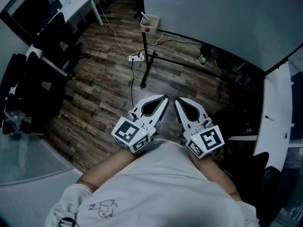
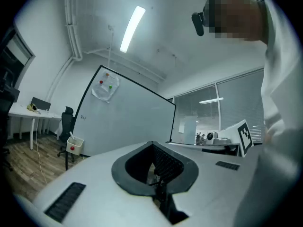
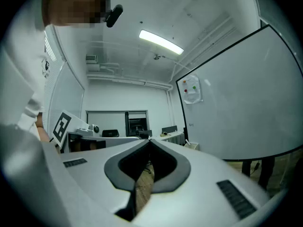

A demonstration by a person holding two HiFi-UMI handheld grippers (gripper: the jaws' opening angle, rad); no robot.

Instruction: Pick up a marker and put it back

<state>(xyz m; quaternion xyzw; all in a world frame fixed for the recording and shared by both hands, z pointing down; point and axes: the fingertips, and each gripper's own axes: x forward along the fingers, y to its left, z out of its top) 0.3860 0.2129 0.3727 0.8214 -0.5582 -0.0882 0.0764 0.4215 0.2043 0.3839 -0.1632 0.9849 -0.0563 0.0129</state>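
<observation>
I hold both tools close against my white shirt [image 1: 156,183], well apart from the whiteboard [image 1: 213,18]. My left gripper [image 1: 165,98] has its smooth white jaws pressed together at the tips. Nothing sits in the teardrop gap with its dark ribbed lining. My right gripper [image 1: 178,100] is likewise closed and empty. The marker [image 1: 143,16] is only a pale stick, too small to make out. It leans out of the little white box [image 1: 150,23] at the whiteboard's lower corner, on top of the black stand [image 1: 149,63].
</observation>
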